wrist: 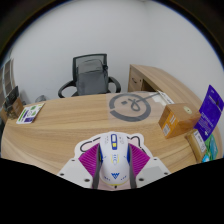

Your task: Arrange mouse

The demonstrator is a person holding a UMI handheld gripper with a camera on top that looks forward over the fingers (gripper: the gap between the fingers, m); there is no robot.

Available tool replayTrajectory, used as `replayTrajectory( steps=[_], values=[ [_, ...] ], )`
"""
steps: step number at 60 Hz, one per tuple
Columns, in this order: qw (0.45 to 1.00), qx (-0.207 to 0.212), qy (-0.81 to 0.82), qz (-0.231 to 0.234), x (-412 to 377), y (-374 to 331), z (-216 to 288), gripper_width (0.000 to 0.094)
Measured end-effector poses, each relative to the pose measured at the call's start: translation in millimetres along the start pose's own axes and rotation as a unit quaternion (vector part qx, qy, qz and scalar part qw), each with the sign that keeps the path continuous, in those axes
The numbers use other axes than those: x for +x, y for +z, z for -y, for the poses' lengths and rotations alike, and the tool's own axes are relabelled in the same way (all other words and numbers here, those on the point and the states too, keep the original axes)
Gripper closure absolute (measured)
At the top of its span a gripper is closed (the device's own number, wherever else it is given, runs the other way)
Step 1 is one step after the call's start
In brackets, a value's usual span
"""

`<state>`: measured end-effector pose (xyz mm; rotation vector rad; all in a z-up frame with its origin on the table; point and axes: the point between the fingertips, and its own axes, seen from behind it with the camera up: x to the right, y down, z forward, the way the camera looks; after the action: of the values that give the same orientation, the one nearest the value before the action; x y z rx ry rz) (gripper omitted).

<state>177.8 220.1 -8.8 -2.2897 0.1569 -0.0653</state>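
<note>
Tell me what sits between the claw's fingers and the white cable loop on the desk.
In the gripper view, a white mouse stands between the fingers of the claw; whether they press it is unclear. Beyond it, bare wooden desk runs to the cable loop.

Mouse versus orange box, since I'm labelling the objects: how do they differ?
The mouse is white with purple markings and rounded; the orange box is orange and squared. The mouse sits between the gripper fingers, which flank it; the orange box lies beyond them near the desk edge. Both rest on the desk.
</note>
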Motion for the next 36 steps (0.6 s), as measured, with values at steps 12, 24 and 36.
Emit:
replayTrajectory(
  steps=[12, 24, 36],
  values=[
    [1.000, -0.010, -0.010, 0.022, -3, -4, -2, 0.0264],
    [1.000, 0.010, -0.009, 0.016, -11, -50, 6, 0.0100],
    [0.999, 0.044, -0.002, 0.006, -39, -144, -6, 0.0102]
  ],
)
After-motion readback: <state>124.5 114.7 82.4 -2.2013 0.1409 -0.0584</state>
